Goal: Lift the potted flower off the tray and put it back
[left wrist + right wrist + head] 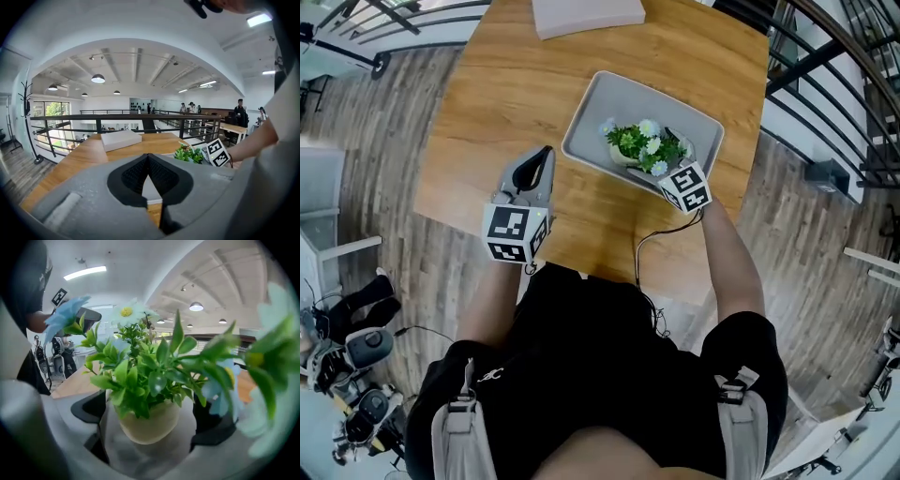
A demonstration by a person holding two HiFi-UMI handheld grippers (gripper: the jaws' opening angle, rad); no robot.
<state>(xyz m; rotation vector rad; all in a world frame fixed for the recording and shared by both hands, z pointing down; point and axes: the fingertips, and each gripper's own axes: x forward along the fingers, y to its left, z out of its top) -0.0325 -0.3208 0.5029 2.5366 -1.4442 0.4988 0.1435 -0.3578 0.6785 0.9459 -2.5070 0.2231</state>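
The potted flower (639, 144) has green leaves, white and pale blue blooms and a cream pot; it stands in the grey tray (609, 101) on the wooden table. My right gripper (662, 157) reaches in from the tray's near right side. In the right gripper view the cream pot (147, 422) sits between the two jaws, with a gap on each side, so the right gripper (150, 414) is open around it. My left gripper (542, 161) hovers over the table left of the tray, its jaws meeting at the tip (148, 157) with nothing between them.
A white flat box (586, 14) lies at the table's far edge, also seen as the white box (121, 139). The wooden table (497, 94) ends close on the left and near sides. Black railings (825, 56) run along the right.
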